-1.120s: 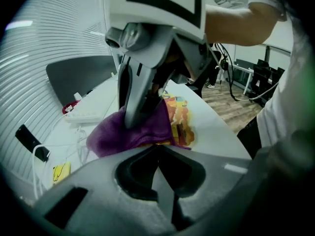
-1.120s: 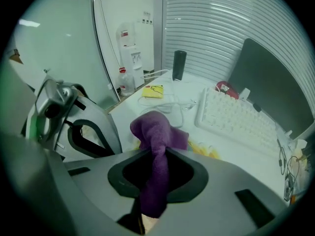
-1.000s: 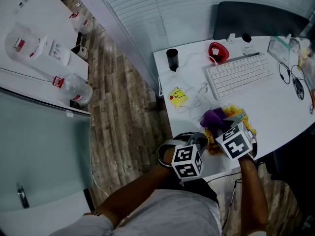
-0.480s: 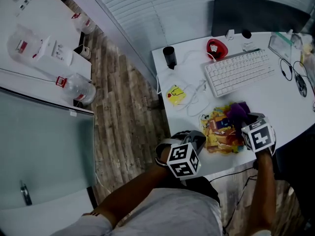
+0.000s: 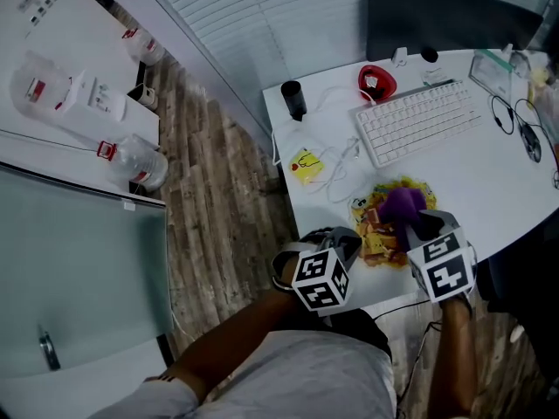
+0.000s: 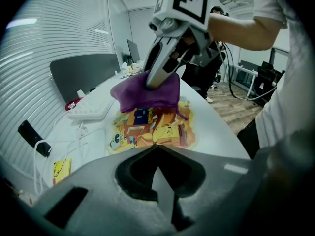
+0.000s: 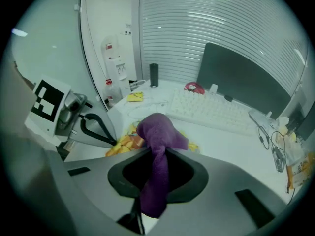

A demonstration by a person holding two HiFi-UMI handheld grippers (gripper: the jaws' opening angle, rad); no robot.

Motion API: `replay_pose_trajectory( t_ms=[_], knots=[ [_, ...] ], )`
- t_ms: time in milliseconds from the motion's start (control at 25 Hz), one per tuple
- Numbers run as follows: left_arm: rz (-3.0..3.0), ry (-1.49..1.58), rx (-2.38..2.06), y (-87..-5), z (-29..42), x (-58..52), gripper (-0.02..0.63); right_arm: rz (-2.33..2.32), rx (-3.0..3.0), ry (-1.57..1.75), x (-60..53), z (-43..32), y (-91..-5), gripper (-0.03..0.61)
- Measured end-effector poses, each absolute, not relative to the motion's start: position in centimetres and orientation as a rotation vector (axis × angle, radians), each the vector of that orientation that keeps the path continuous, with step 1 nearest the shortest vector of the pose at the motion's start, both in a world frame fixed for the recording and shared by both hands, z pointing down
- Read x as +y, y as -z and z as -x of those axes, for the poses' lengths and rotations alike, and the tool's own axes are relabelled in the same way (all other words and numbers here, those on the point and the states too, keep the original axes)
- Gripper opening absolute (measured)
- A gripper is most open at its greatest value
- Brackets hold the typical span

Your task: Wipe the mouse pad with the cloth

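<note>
The right gripper (image 7: 156, 154) has its grey jaws clamped on a crumpled purple cloth (image 7: 158, 131), whose bunched end sits over a colourful yellow printed mouse pad (image 7: 123, 142). The left gripper (image 7: 114, 141), with its black-and-white marker cube, has its tips at that pad's left edge. Beyond the pad lies a white keyboard (image 7: 211, 112).

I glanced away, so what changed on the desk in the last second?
The right gripper, shut on the purple cloth, swept it rightward across the mouse pad, then back toward the middle. The left gripper stayed at the pad's near edge, jaws together.
</note>
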State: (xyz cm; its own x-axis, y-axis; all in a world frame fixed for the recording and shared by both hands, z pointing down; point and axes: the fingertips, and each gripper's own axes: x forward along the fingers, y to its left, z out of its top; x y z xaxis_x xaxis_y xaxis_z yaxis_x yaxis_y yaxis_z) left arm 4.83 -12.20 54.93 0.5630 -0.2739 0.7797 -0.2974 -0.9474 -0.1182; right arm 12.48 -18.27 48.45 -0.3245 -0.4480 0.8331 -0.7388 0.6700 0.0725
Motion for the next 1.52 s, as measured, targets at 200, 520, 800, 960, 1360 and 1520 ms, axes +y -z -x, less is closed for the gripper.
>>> replay_pose_trajectory(
  t_ms=[200, 520, 800, 960, 1360, 1520],
  knots=[
    [-2.758, -1.364, -0.499, -54.9, -4.8, -12.2, 0.015, -0.836, -2.017, -0.462, -15.4, -8.0, -49.6, 0.066],
    [-2.759, -1.358, -0.499, -54.9, -4.8, -12.2, 0.015, -0.739, -1.988, -0.478, -14.1, -5.8, -52.2, 0.066],
    [-2.753, -1.36, -0.502, -54.9, -4.8, -12.2, 0.015, -0.791, -1.926, -0.462, -15.7, -10.1, -52.5, 0.066],
    [-2.749, -1.365, -0.504, -55.0, -4.9, -12.2, 0.015, -0.859, -1.869, -0.461, -16.9, -14.6, -52.5, 0.066],
    [-2.739, -1.371, -0.512, -55.0, -4.8, -12.2, 0.015, -1.01, -1.764, -0.489, -18.1, -23.6, -52.2, 0.066],
    [-2.737, -1.371, -0.518, -55.0, -4.8, -12.2, 0.015, -1.036, -1.8, -0.474, -17.3, -22.8, -50.6, 0.066]
  ],
)
